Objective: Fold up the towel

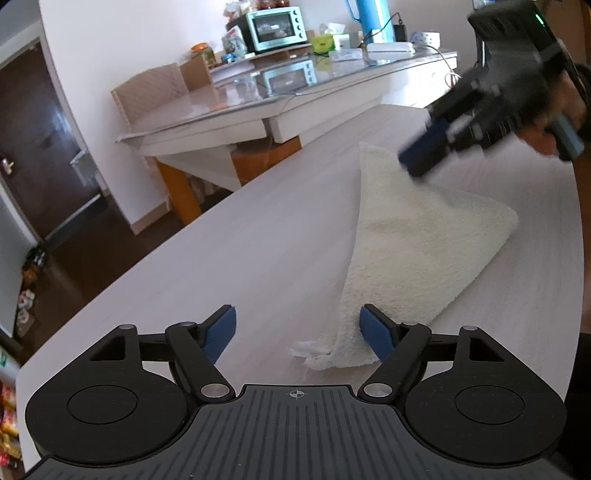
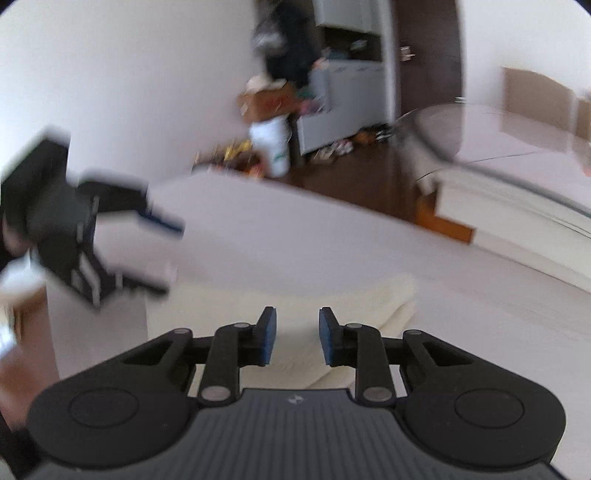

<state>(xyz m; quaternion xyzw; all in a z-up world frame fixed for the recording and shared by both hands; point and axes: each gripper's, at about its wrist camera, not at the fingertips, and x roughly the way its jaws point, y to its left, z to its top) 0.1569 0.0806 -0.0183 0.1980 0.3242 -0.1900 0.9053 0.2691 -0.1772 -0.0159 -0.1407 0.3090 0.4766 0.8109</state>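
The towel [image 1: 417,251] is white and fluffy. It lies folded on the pale table [image 1: 229,266], toward the right side in the left wrist view. One frayed corner points at the left gripper [image 1: 299,334].

The left gripper hangs low over that corner. Its jaws stand wide apart. The corner lies between them, and the right blue pad [image 1: 376,334] is just beside the cloth, but the pads do not squeeze it.

The right gripper [image 2: 297,341] is above the far end of the towel. Its jaws are only a little apart, with a narrow gap, and nothing is between them. In the right wrist view the towel [image 2: 332,306] shows below the fingers, and that picture is blurry. A hand [image 1: 546,125] holds this gripper at the right edge of the left wrist view.

Behind the table stands another table with a glass top [image 1: 295,92]. A small teal oven [image 1: 275,27] sits on it. A dark door [image 1: 33,140] is at the left.
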